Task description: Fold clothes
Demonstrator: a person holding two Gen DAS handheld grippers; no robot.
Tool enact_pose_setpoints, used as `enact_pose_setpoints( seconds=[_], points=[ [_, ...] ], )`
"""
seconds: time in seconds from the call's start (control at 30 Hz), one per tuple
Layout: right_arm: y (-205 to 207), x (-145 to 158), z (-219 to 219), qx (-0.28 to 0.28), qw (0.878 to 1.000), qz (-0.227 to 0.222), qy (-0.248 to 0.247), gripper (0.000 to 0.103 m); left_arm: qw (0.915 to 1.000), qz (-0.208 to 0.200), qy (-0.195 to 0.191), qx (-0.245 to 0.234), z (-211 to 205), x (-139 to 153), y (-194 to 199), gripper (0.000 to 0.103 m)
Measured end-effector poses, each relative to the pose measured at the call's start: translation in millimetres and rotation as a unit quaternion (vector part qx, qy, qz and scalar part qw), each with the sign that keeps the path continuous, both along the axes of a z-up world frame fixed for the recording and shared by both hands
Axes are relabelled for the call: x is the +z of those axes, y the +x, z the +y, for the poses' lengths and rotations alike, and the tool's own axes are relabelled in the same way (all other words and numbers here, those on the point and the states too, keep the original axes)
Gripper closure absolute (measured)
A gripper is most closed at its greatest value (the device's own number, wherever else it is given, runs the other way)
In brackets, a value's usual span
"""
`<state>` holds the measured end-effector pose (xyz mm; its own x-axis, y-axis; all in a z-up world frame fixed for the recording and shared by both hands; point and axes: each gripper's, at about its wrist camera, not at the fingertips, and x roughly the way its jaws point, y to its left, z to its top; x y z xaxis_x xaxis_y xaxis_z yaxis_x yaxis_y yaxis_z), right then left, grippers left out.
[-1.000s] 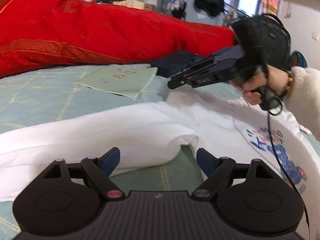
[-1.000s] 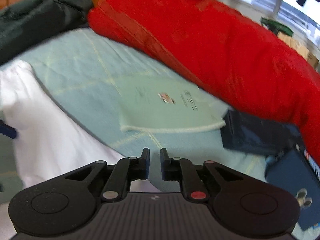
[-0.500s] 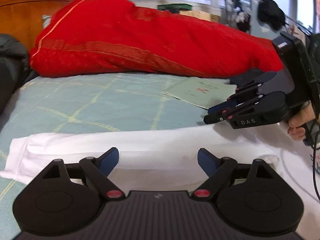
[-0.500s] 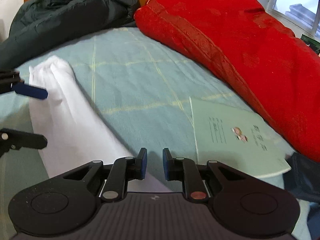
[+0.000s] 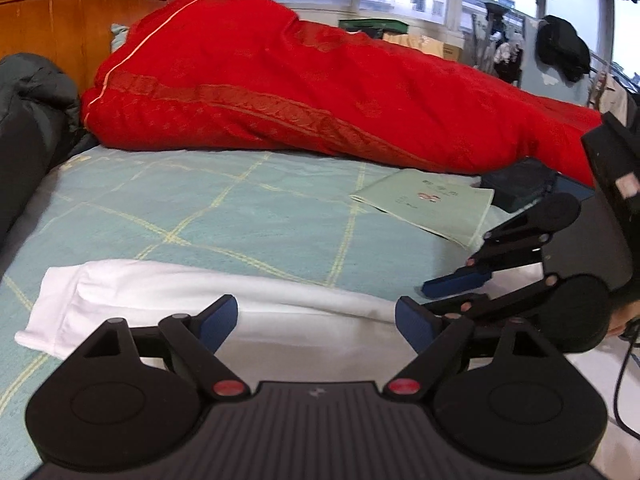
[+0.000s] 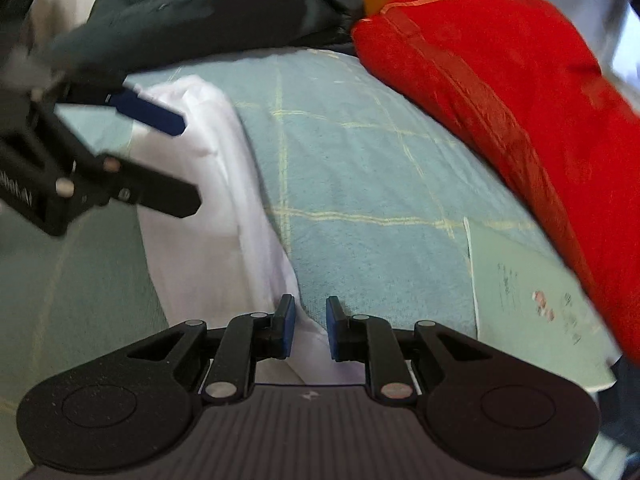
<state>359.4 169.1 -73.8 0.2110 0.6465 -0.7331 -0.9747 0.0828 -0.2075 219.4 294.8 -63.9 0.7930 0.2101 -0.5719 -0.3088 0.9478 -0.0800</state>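
A white garment (image 5: 160,292) lies folded into a long strip across the teal checked bedsheet (image 5: 200,208). My left gripper (image 5: 316,320) hovers open just above the strip's near side, with nothing between its blue pads. In the right wrist view the same garment (image 6: 200,200) runs away from me, and its edge passes under my right gripper (image 6: 311,328). That gripper's pads stand a narrow gap apart and hold nothing. The right gripper (image 5: 430,298) sits close by on the right in the left wrist view. The left gripper (image 6: 186,164) shows wide open over the cloth.
A red quilt (image 5: 300,92) is piled along the far side of the bed. A pale green booklet (image 5: 424,204) and a dark blue object (image 5: 516,188) lie beside it. A dark jacket (image 5: 24,128) rests by the wooden headboard (image 5: 60,20). A hand holds the right gripper.
Both grippers have swung left along the garment toward its far end. The right gripper's pads have parted slightly. The printed front of the shirt has left the left wrist view.
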Motion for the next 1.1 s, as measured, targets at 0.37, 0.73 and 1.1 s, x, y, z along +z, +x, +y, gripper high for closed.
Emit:
enact_pose_setpoints(
  seconds=[0.37,0.73,1.1],
  points=[
    [0.6,2.7,-0.2,-0.011,1.0,0.002,0.002,0.073,0.9999,-0.001,-0.01,-0.001,3.6,-2.2,0.3,0.017],
    [21.0,13.1,-6.6,-0.063,0.997,0.034,0.027,0.098,0.9998,-0.005,-0.016,-0.003,3.9,-3.8,0.2,0.017],
    [72.5,42.2,-26.2,-0.181,0.978,0.069,0.078,0.072,0.9996,0.012,-0.024,0.0,7.6,-12.8,6.4,0.017]
  ],
)
